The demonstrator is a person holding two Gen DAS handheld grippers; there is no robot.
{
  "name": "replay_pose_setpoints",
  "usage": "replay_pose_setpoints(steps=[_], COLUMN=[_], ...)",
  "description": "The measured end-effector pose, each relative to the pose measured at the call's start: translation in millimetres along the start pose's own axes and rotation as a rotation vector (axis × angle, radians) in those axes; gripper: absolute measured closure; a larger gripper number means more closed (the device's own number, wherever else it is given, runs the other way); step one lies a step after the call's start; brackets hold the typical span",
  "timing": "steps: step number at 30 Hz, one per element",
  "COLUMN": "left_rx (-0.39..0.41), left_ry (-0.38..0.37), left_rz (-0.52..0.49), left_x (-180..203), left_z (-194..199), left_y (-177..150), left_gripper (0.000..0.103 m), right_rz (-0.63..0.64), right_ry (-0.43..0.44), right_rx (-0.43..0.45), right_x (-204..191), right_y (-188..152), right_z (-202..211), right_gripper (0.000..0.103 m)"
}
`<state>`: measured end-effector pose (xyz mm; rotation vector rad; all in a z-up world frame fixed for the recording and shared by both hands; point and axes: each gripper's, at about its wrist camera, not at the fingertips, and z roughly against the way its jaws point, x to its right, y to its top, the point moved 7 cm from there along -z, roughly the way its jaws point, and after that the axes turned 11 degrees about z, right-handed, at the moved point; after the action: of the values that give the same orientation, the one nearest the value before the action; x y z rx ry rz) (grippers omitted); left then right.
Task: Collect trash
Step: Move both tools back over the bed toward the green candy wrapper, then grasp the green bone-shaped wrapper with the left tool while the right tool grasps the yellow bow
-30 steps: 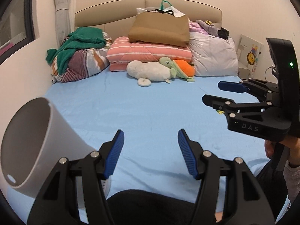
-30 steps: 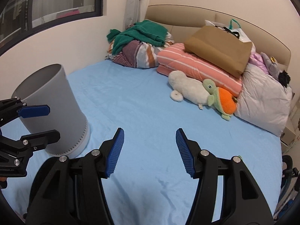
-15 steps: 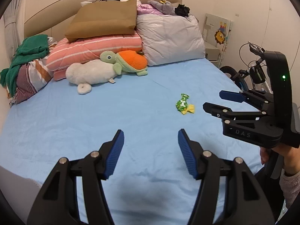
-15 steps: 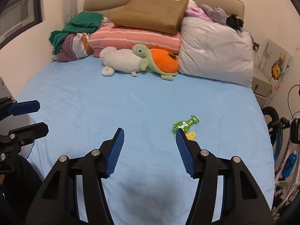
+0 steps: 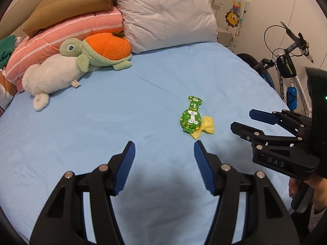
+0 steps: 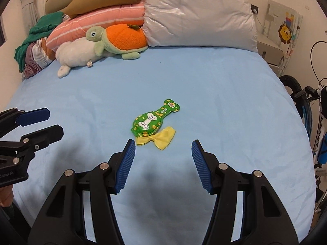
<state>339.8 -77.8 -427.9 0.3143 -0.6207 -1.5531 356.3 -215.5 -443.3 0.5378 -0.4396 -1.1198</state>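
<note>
A green bone-print wrapper lies flat on the blue bed sheet, with a crumpled yellow wrapper touching its near end. My left gripper is open and empty, just short of and left of the wrappers. My right gripper is open and empty, hovering directly in front of the yellow wrapper. Each gripper shows in the other's view: the right one at the right, the left one at the left.
A plush turtle and a white plush lie at the head of the bed by stacked pillows and folded bedding. A bicycle stands beside the bed's right edge. A nightstand is at the back right.
Both grippers have swung right, away from the grey bin, which has left view, and moved closer to the two wrappers. Both stay open.
</note>
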Motion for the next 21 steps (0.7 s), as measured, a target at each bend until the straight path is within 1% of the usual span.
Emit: replay_pose_setpoints(steps=[5, 8, 10, 15, 21], left_rx=[-0.039, -0.055, -0.062, -0.070, -0.089], left_ry=[-0.023, -0.039, -0.044, -0.056, -0.068], left_rz=[-0.032, -0.046, -0.059, -0.079, -0.101], left_x=[11.0, 16.6, 21.0, 31.5, 44.7], left_z=[-45.1, -65.6, -77.0, -101.3, -121.7], left_y=[3.5, 5.3, 6.4, 13.0, 17.0], left_gripper=[0.042, 0.042, 0.042, 0.042, 0.042], right_rz=[0.019, 0.039, 0.047, 0.026, -0.003], right_ry=[-0.015, -0.042, -0.068, -0.104, -0.115], right_rx=[-0.043, -0.060, -0.060, -0.068, -0.085], right_x=[5.4, 11.2, 17.5, 33.4, 46.2], right_y=[-4.1, -3.8, -1.1, -1.7, -3.9], right_z=[-28.4, -40.7, -45.4, -53.7, -58.5], right_gripper=[0.048, 0.048, 0.048, 0.048, 0.048])
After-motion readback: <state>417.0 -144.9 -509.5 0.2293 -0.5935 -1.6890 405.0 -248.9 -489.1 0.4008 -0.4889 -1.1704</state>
